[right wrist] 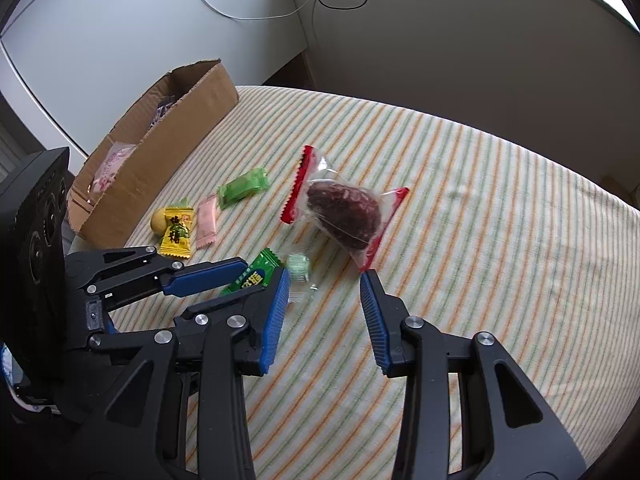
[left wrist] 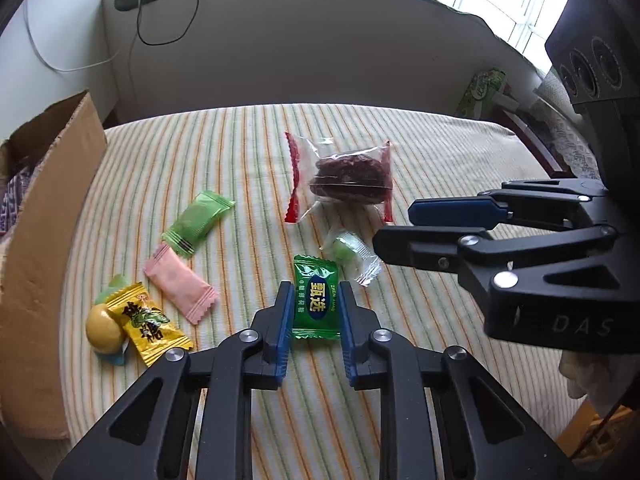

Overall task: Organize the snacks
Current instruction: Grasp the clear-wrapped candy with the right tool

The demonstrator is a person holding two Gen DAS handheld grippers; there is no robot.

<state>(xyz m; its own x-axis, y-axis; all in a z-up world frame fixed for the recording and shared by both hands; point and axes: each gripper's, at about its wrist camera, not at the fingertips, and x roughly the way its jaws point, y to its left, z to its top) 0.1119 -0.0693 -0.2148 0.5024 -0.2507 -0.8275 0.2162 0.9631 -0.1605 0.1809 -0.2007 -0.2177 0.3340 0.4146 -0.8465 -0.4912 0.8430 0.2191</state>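
Snacks lie loose on a striped cloth. My left gripper (left wrist: 314, 298) is open, its fingers on either side of a dark green candy (left wrist: 315, 300), also in the right wrist view (right wrist: 256, 274). My right gripper (right wrist: 325, 280) is open and empty, near a clear-wrapped pale green candy (right wrist: 299, 270) and just short of a clear red-edged bag with a dark date (right wrist: 344, 214). That bag (left wrist: 344, 176) lies beyond the green candy. A light green candy (left wrist: 198, 218), a pink candy (left wrist: 180, 284), a yellow candy (left wrist: 146, 324) and a yellow round sweet (left wrist: 102, 326) lie to the left.
A cardboard box (right wrist: 160, 152) with several packets inside stands at the cloth's left edge, also in the left wrist view (left wrist: 48, 216). The right gripper's body (left wrist: 520, 256) reaches in from the right. Cables hang on the wall behind.
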